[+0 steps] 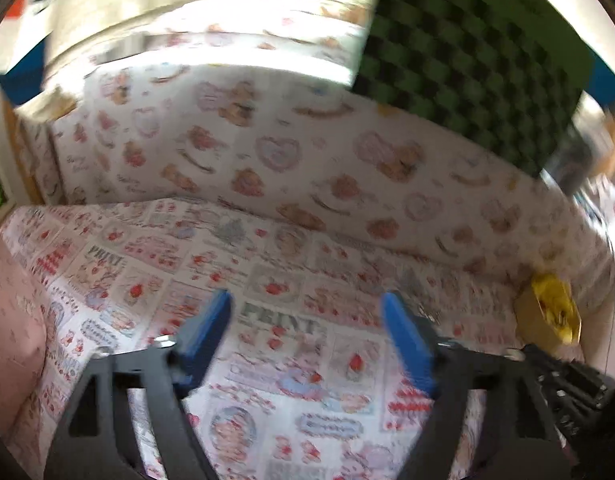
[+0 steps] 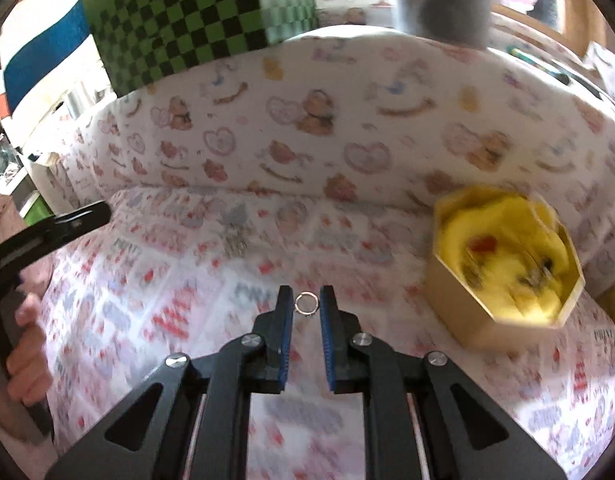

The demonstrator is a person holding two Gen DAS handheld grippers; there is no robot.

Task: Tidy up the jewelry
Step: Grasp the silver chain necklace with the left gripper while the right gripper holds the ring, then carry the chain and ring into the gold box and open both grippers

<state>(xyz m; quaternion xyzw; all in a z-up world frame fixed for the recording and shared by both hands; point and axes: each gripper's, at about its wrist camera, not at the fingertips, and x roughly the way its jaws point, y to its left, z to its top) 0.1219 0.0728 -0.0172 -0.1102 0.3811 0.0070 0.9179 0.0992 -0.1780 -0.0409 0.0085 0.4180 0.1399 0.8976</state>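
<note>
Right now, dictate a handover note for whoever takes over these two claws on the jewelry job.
Right claw: shut on a small thin metal ring, held at the fingertips above the patterned bedspread.
Left claw: open, nothing between its blue pads.
Gold hexagonal box with yellow lining: open, on the right, some pieces already inside (blurred).
Left to do: drop the ring in the box.

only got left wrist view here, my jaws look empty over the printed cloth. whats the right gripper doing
observer: the right gripper is shut on a small metal ring, pinched at its fingertips.
operator: is it over the box yet
observer: no, the gold box sits off to the right of the fingertips, apart from them.
operator: box open?
observer: yes, open, with a yellow lining and a few small pieces inside, too blurred to name.
</note>
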